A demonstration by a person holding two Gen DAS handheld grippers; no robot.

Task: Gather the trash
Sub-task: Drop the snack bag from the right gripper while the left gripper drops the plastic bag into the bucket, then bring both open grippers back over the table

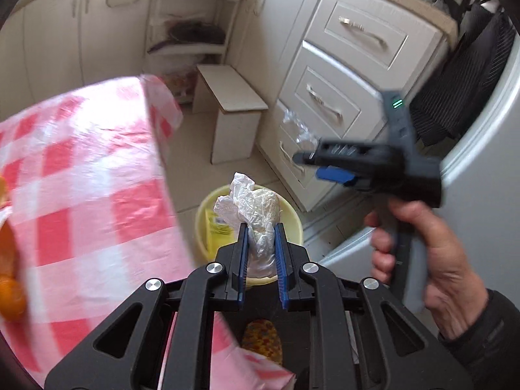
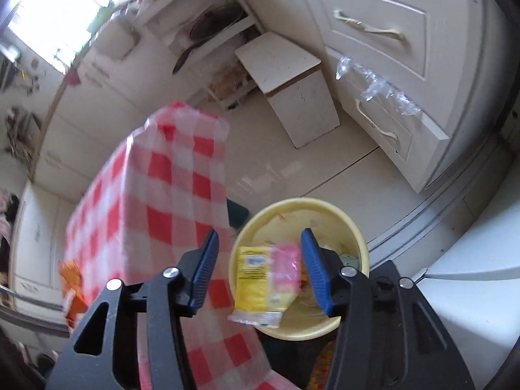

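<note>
Right now the crumpled white tissue (image 1: 250,208) sits pinched between the blue pads of my left gripper (image 1: 262,227), held directly above the yellow bin (image 1: 294,217). My right gripper (image 2: 256,271) stands with its jaws spread and nothing pressed between them; the yellow and pink wrapper (image 2: 268,279) shows in the gap, over the bin's mouth, free of both pads. I judge it is dropping in, or has just landed on the rubbish already there.

So one piece looks as good as binned, and the tissue is the next to go: I only need to let it fall. Beside the bin, the table with the red checked cloth (image 2: 169,175) has an orange packet (image 2: 73,287) at its edge, which may be trash left to collect; I cannot tell. A clear plastic scrap (image 2: 377,87) hangs from the drawers (image 2: 383,32) behind the bin.

The wrapper carries a printed label with small lines of text, too blurred to read.
</note>
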